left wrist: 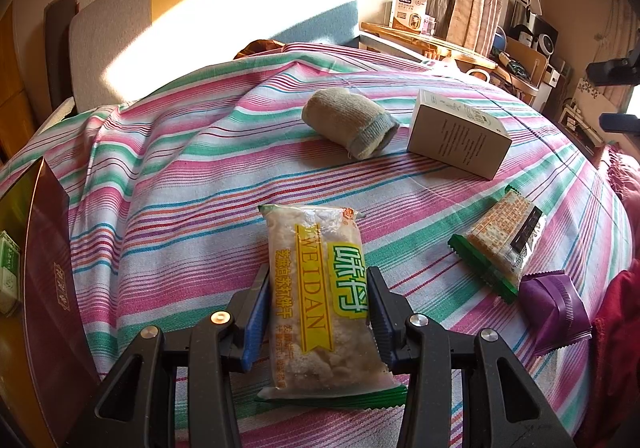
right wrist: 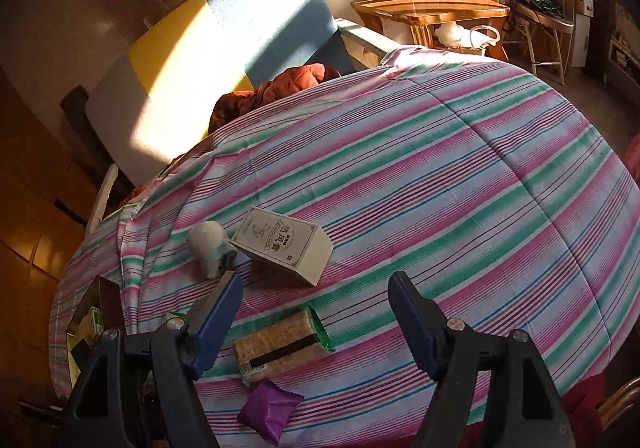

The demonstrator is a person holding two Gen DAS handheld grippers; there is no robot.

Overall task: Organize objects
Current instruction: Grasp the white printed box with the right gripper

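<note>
One striped bedspread (left wrist: 192, 175), pink, green and white, covers the bed and bears every loose item. It shows again in the right wrist view (right wrist: 460, 187).

One dark brown box (left wrist: 44, 248) stands open at the bed's left edge, with a small green-and-white packet (left wrist: 9, 272) inside; in the right wrist view the box (right wrist: 106, 302) sits at the lower left.

One white carton (left wrist: 460, 135) with printed text lies on the spread toward the far right, and in the right wrist view (right wrist: 284, 244) shows a label of Chinese characters on its top face.

One biscuit packet (left wrist: 316, 300), clear wrap with a yellow band reading WEIDAN, stands lengthwise between the left gripper (left wrist: 318, 308) pads; both blue pads press its sides, so this gripper is clenched on it above the spread.

One rolled beige sock (left wrist: 350, 123) with a grey cuff lies just left of the carton, close but apart in the left wrist view (right wrist: 210, 248).

One cracker packet (left wrist: 500, 244) with green crimped ends and a black stripe lies to the right of the held packet (right wrist: 280, 344).

One purple sachet (left wrist: 554, 312) lies just beside the cracker packet's near end (right wrist: 268, 410).

One right gripper (right wrist: 316, 328) hangs above the cracker packet, jaws spread wide, grasping nothing.
</note>
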